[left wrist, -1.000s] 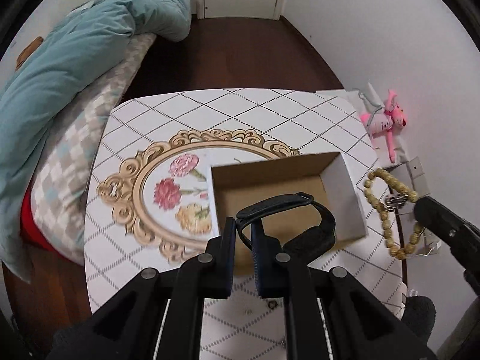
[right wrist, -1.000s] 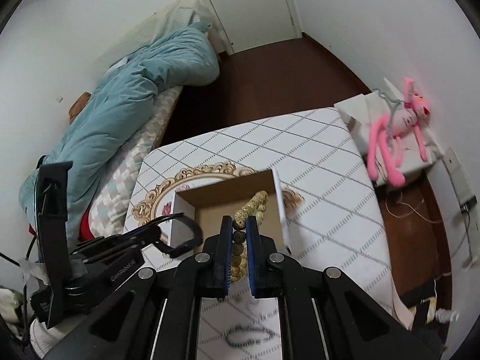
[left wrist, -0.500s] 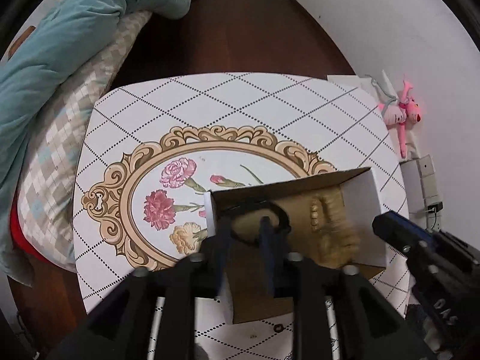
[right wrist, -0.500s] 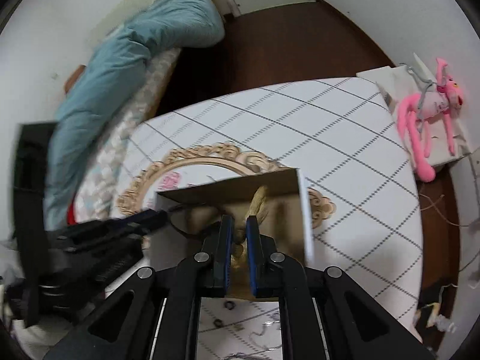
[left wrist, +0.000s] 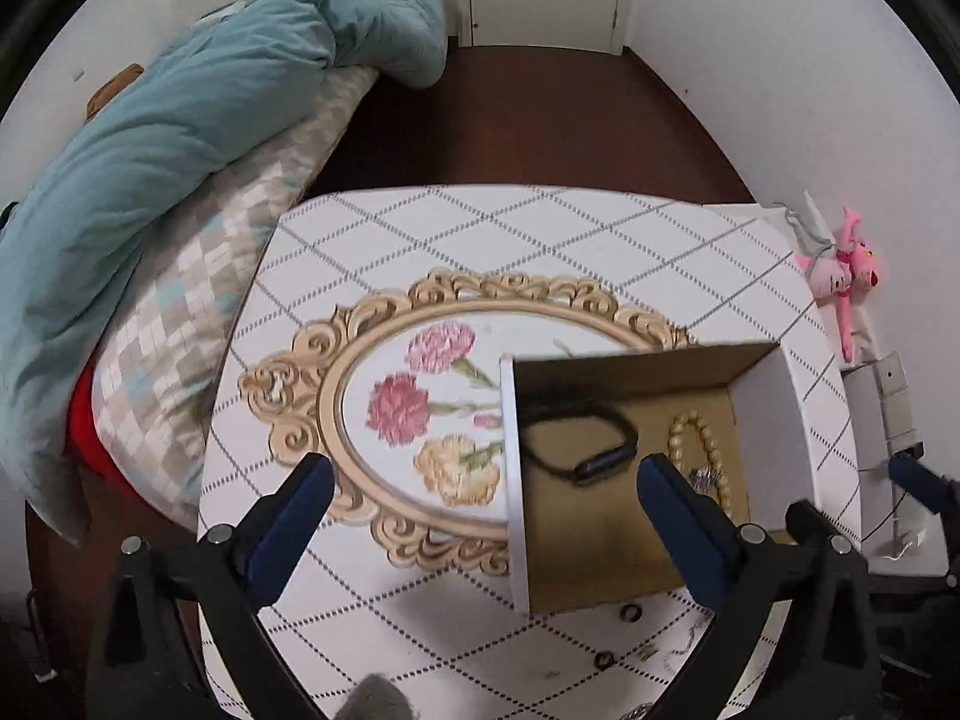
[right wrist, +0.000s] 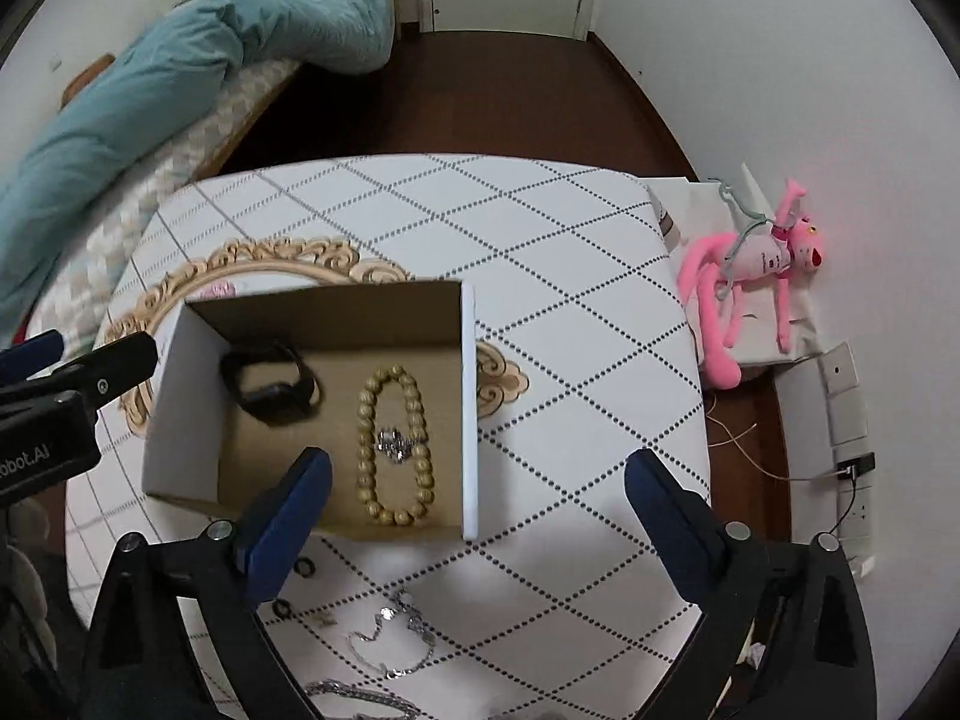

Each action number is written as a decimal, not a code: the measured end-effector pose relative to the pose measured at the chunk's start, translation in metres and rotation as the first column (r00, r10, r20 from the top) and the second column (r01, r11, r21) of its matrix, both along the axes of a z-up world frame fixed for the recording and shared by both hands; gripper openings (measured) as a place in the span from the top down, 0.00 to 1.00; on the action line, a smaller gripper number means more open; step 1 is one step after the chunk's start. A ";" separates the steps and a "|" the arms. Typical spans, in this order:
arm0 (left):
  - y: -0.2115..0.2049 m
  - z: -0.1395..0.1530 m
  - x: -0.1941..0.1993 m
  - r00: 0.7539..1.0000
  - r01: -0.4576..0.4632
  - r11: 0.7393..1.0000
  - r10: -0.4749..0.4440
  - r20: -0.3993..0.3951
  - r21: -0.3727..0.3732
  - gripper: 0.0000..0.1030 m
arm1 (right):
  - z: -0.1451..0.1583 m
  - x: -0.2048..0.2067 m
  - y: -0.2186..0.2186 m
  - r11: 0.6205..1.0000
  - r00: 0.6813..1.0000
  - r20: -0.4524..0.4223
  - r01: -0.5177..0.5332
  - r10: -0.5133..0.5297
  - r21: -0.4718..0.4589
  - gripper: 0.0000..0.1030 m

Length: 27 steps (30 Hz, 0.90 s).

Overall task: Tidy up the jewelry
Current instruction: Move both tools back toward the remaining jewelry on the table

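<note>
An open cardboard box (right wrist: 469,420) (left wrist: 765,408) stands on the table. Inside lie a black wristband (right wrist: 273,387) (left wrist: 576,438) at the left and a tan bead bracelet (right wrist: 393,450) (left wrist: 699,450) with a silver charm at the right. My left gripper (left wrist: 480,501) is open and empty, above the box's left wall. My right gripper (right wrist: 477,501) is open and empty, above the box's near right corner. Silver chains (right wrist: 390,642), small dark rings (right wrist: 303,567) (left wrist: 627,613) and other small pieces lie on the table in front of the box.
The table (right wrist: 540,228) has a white diamond-pattern cloth with a gold floral frame (left wrist: 372,396). A bed with a teal duvet (left wrist: 180,132) is at the left. A pink plush toy (right wrist: 750,276) lies on a white stand at the right, near a power strip (right wrist: 843,402).
Both grippers opened and drew back from the box. The black wristband and the bead bracelet, held a second ago, now lie inside the box.
</note>
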<state>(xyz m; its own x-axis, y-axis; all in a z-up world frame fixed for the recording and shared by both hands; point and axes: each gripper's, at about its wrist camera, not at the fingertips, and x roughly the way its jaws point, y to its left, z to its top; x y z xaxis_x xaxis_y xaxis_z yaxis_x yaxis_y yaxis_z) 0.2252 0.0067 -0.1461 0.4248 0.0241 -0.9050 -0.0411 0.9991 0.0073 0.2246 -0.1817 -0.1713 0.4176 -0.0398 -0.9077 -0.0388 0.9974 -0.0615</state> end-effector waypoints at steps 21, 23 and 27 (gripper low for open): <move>-0.005 0.062 -0.082 0.982 -0.015 1.000 0.015 0.186 0.001 0.00 | 0.074 -0.072 -0.011 0.997 0.974 0.224 0.051 -0.037 -0.056 0.01; -0.007 0.072 -0.088 0.980 -0.009 1.000 0.010 0.201 -0.009 0.00 | 0.086 -0.081 -0.012 0.997 0.967 0.249 0.056 -0.043 -0.045 0.01; -0.008 0.089 -0.099 0.975 0.002 1.000 0.003 0.220 -0.024 0.00 | 0.105 -0.097 -0.013 0.997 0.956 0.286 0.068 -0.057 -0.029 0.01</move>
<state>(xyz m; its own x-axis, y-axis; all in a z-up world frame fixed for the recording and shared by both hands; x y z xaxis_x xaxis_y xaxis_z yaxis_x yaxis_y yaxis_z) 0.1259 -0.0015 -0.0573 0.6138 0.0040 -0.7894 -0.0394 0.9989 -0.0256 0.1279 -0.1948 -0.0662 0.6545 -0.1065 -0.7485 0.0483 0.9939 -0.0992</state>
